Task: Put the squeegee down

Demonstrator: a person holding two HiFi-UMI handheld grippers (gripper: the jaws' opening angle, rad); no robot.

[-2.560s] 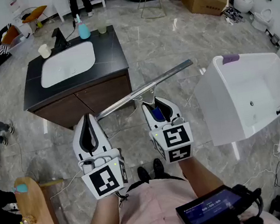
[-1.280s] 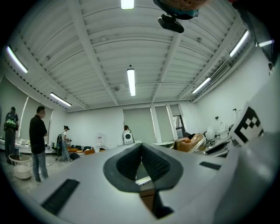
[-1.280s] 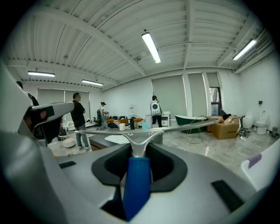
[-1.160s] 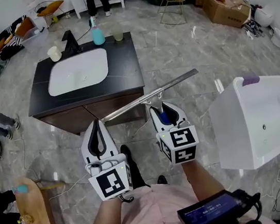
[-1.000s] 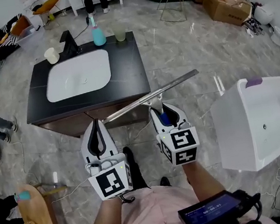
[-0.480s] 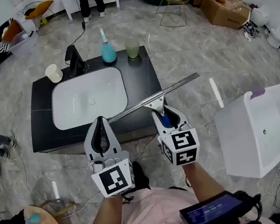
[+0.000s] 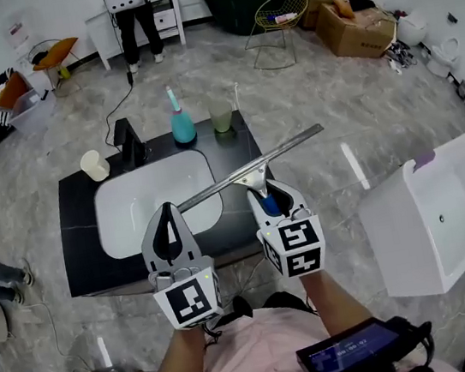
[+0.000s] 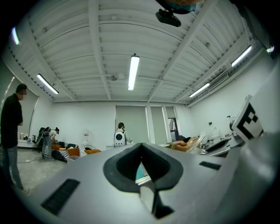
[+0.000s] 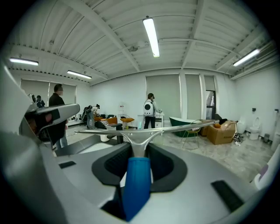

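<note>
Right tongs are pinching the squeegee by its blue handle. Only the right gripper view shows this grip squarely; the head view shows just a sliver of blue. The metal blade runs crosswise just beyond the tips, in the air.

The head view alone shows what lies below: a dark table with a white sink, under and ahead of both tongs.

Left tongs: tips appear pressed together with nothing between them, though the view is tight.
</note>
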